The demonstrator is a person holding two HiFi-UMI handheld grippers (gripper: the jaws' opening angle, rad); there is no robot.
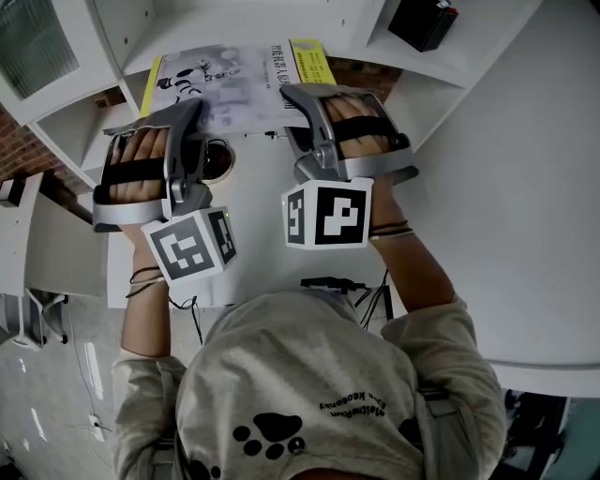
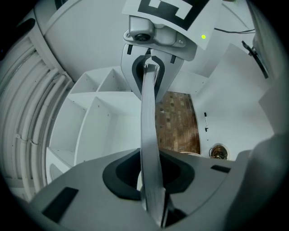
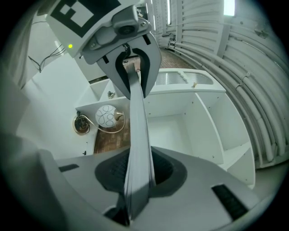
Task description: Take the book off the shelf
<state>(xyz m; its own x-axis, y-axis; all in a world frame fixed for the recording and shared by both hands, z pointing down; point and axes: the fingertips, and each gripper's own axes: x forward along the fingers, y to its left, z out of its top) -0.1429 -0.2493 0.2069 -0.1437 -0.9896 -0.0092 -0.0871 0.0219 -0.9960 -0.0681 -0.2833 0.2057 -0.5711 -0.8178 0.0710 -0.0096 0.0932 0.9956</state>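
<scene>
A thin book (image 1: 234,89) with a pale grey cover and a yellow strip lies flat between my two grippers, in front of the white shelf. My left gripper (image 1: 192,120) is shut on its left edge and my right gripper (image 1: 305,105) is shut on its right edge. In the left gripper view the book (image 2: 149,135) runs edge-on from my left gripper's jaws (image 2: 153,191) to the right gripper (image 2: 153,67) opposite. The right gripper view mirrors this: the book (image 3: 137,135) runs from the right gripper (image 3: 135,191) to the left gripper (image 3: 131,58).
The white shelf unit (image 1: 56,56) with open compartments surrounds the book at top and left. A black box (image 1: 424,21) sits in an upper right compartment. A white tabletop (image 1: 525,187) extends on the right. Below lie brick floor (image 2: 176,122) and a round white object (image 3: 107,116).
</scene>
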